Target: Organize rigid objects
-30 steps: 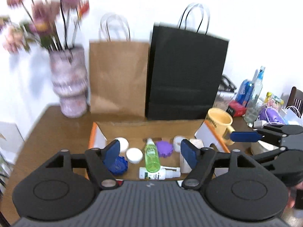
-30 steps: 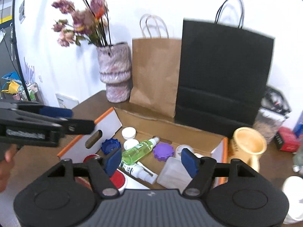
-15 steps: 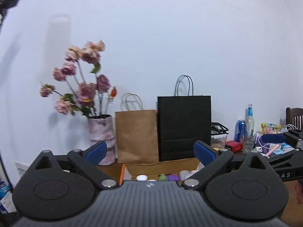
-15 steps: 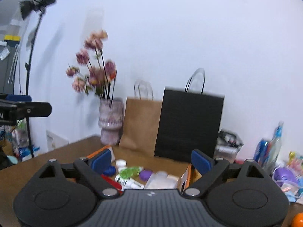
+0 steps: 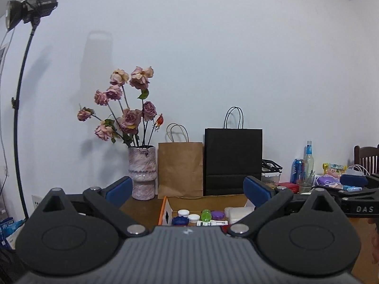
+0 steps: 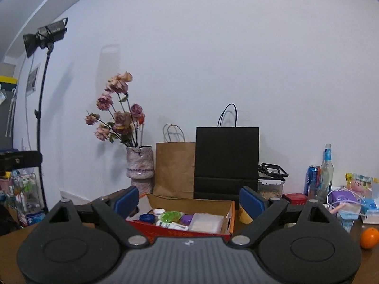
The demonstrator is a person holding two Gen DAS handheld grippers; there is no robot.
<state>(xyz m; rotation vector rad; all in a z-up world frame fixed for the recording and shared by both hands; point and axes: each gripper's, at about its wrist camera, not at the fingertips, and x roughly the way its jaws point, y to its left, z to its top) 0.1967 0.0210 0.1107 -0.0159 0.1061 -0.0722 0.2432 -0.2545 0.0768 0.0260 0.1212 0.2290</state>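
Observation:
An open cardboard box point(image 5: 165, 207) with an orange rim sits on the brown table, holding a green bottle point(image 5: 205, 215), a purple lid point(image 5: 218, 215), white lids point(image 5: 183, 212), a blue lid point(image 5: 179, 220) and a small white bottle point(image 5: 212, 223). My left gripper point(image 5: 187, 187) is open and empty, well back from the box. The right wrist view shows the same box point(image 6: 180, 232) from its red side, with the green bottle point(image 6: 169, 216) and a translucent container point(image 6: 208, 222) inside. My right gripper point(image 6: 189, 197) is open and empty too, held short of the box.
Behind the box stand a flower vase point(image 5: 142, 172), a brown paper bag point(image 5: 180, 169) and a black paper bag point(image 5: 233, 161). A yellow mug point(image 6: 245, 214), a can, bottles and an orange point(image 6: 369, 237) crowd the right. A light stand point(image 5: 19, 118) rises at left.
Both grippers have drawn back from over the box and tipped up towards level, so the box now looks small and far. Both pairs of jaws have spread wider.

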